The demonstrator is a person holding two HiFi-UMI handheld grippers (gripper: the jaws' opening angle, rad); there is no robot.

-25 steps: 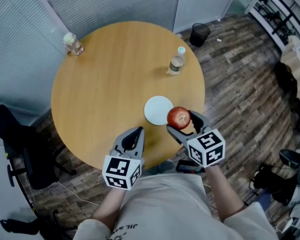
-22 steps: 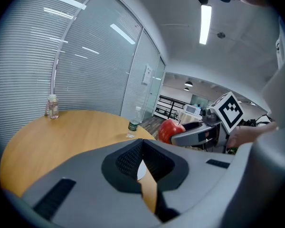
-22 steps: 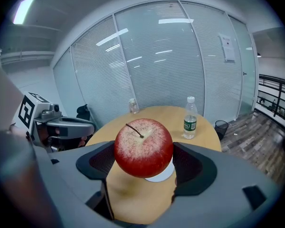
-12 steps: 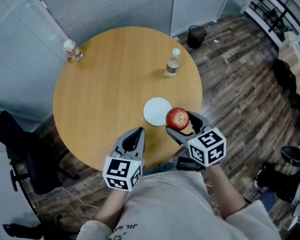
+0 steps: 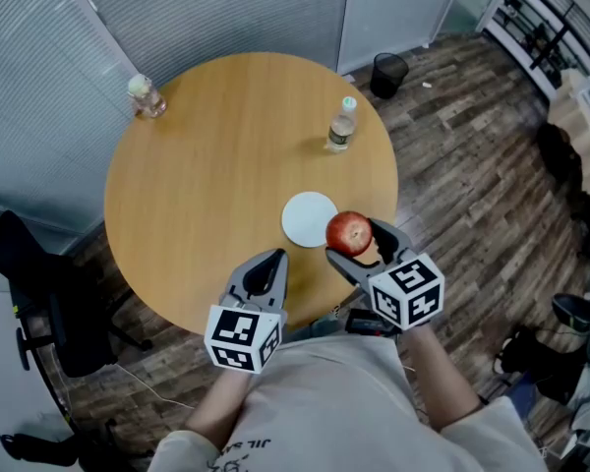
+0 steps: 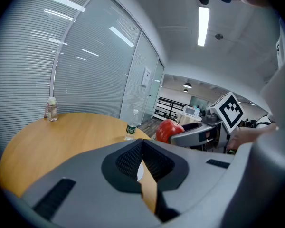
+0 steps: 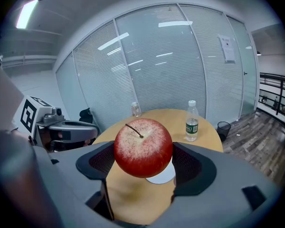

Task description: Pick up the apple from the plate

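Observation:
A red apple (image 5: 350,232) (image 7: 143,147) (image 6: 167,130) is clamped between the jaws of my right gripper (image 5: 358,239) (image 7: 143,167), held above the table's near right edge, stem up. The white plate (image 5: 310,218) (image 7: 162,176) lies bare on the round wooden table (image 5: 216,155), just beyond the apple. My left gripper (image 5: 266,268) (image 6: 141,161) hovers over the table's near edge, to the left of the apple, its jaws closed together with nothing between them.
A clear water bottle (image 5: 341,126) (image 7: 192,121) (image 6: 131,125) stands at the table's far right. A small glass jar (image 5: 146,94) (image 6: 51,109) stands at the far left. A black chair (image 5: 39,293) is left of the table, a black bin (image 5: 388,72) beyond it.
Hardly anything has moved. The right gripper still holds the apple at the same place above the table edge, and the view has only shifted slightly.

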